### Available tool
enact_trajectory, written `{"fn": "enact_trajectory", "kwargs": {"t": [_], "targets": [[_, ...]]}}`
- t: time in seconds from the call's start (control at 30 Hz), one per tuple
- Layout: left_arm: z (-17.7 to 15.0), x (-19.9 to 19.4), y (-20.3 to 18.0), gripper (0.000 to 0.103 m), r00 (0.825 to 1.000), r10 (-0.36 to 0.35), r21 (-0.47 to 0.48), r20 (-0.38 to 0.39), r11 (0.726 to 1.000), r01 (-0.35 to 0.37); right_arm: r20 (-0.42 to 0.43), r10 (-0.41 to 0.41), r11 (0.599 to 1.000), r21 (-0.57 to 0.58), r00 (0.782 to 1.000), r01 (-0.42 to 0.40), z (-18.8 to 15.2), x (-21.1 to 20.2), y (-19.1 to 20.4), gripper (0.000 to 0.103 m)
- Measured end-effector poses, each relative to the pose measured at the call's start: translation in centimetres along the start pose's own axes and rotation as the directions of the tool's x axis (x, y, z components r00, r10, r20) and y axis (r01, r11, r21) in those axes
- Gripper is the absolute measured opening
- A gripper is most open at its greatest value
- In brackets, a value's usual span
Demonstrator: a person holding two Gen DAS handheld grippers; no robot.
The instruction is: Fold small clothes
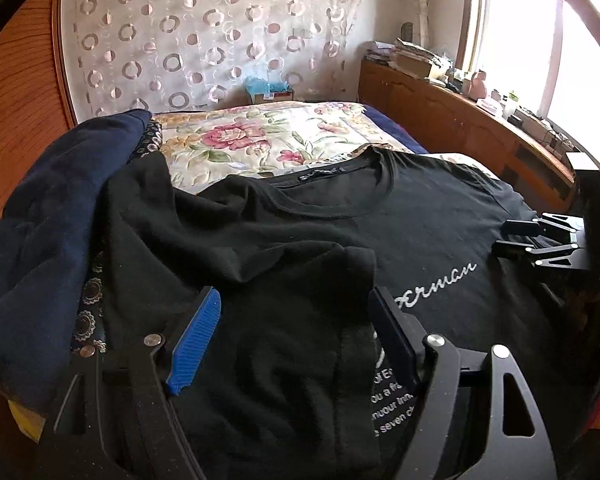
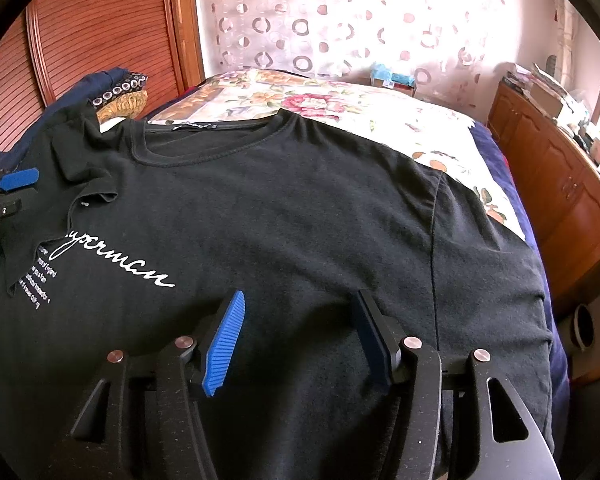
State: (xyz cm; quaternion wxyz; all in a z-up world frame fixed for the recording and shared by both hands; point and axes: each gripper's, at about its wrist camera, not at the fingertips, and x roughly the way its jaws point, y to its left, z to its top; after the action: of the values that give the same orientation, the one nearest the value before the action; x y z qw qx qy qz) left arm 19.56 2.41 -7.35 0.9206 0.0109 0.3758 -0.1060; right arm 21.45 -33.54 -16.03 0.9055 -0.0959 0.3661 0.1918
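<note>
2 tongs stand released over the black T-shirt, seemingly untouched.

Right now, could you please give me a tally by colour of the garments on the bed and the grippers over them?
Black T-shirt: 1
Navy garment, heaped at the bed's left edge: 1
Patterned dark cloth under that heap: 1
Grippers with blue pads, left gripper and right gripper, both open: 2
Total: 5
</note>
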Motion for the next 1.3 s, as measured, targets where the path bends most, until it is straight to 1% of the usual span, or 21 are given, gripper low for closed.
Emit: {"fn": "enact_trajectory", "kwargs": {"t": [0.1, 0.23, 0.37, 0.53, 0.7, 0.8, 0.9, 0.97, 1.0, 1.03, 1.07, 1.1, 1.17, 1.2, 1.3], "targets": [[-0.1, -0.3, -0.7, 0.077, 1.000, -0.002, 0.013, 0.009, 1.000, 0.002, 0.044, -0.008, 1.000, 0.015, 0.999, 0.007, -0.4, -1.8, -0.7, 0.058], [-0.5, -0.3, -1.6, 0.077, 1.000, -0.012, 0.027, 0.006, 1.000, 0.012, 0.077, -0.056, 0.996, 0.075, 0.995, 0.051, -1.9, -4.5, -3.9, 0.058], [-0.8, -0.2, -2.8, 0.077, 1.000, -0.023, 0.049, 0.005, 0.999, 0.023, 0.056, -0.142, 0.981, 0.139, 0.988, 0.133, -4.1, -6.0, -8.1, 0.058], [-1.1, 0.5, -4.0, 0.077, 0.999, -0.047, 0.062, -0.021, 0.997, 0.048, 0.008, -0.198, 0.956, 0.221, 0.980, 0.192, -6.8, -6.8, -12.3, 0.058], [-1.2, 0.9, -5.3, 0.077, 0.998, -0.058, 0.082, -0.035, 0.995, 0.061, -0.037, -0.160, 0.951, 0.263, 0.986, 0.164, -8.5, -6.5, -13.9, 0.058], [-1.3, 0.8, -5.7, 0.077, 0.997, -0.066, 0.090, -0.038, 0.994, 0.070, -0.061, -0.129, 0.950, 0.279, 0.990, 0.141, -8.7, -6.0, -14.1, 0.058], [-1.4, 0.9, -5.9, 0.077, 0.997, -0.067, 0.098, -0.043, 0.993, 0.071, -0.055, -0.098, 0.943, 0.314, 0.994, 0.110, -8.8, -6.1, -14.9, 0.058], [-1.5, 0.9, -5.9, 0.077, 0.997, -0.069, 0.100, -0.046, 0.992, 0.073, -0.051, -0.093, 0.940, 0.326, 0.994, 0.104, -9.0, -6.1, -14.9, 0.058], [-1.5, 0.9, -5.8, 0.077, 0.996, -0.069, 0.098, -0.048, 0.992, 0.074, -0.043, -0.089, 0.941, 0.324, 0.995, 0.098, -9.2, -6.2, -14.8, 0.051], [-1.4, 0.8, -5.8, 0.077, 0.996, -0.073, 0.093, -0.049, 0.993, 0.077, -0.036, -0.088, 0.942, 0.321, 0.995, 0.095, -9.2, -6.3, -14.7, 0.047], [-1.4, 0.7, -5.8, 0.077, 0.996, -0.079, 0.089, -0.048, 0.993, 0.083, -0.032, -0.105, 0.945, 0.309, 0.994, 0.110, -9.1, -6.4, -14.4, 0.040], [-1.4, 0.6, -5.7, 0.077, 0.996, -0.082, 0.087, -0.045, 0.993, 0.085, -0.032, -0.140, 0.947, 0.288, 0.990, 0.143, -9.0, -6.6, -14.0, 0.034], [-1.3, 0.4, -5.7, 0.077, 0.996, -0.077, 0.090, -0.039, 0.993, 0.080, -0.037, -0.174, 0.951, 0.254, 0.984, 0.177, -8.9, -6.6, -13.6, 0.027], [-1.3, 0.3, -5.7, 0.077, 0.996, -0.076, 0.091, -0.036, 0.993, 0.079, -0.045, -0.189, 0.952, 0.236, 0.981, 0.194, -8.7, -6.6, -13.4, 0.021], [-1.3, 0.0, -5.6, 0.077, 0.997, -0.070, 0.088, -0.027, 0.993, 0.072, -0.060, -0.225, 0.958, 0.171, 0.973, 0.232, -8.4, -6.1, -12.7, 0.010]]}}
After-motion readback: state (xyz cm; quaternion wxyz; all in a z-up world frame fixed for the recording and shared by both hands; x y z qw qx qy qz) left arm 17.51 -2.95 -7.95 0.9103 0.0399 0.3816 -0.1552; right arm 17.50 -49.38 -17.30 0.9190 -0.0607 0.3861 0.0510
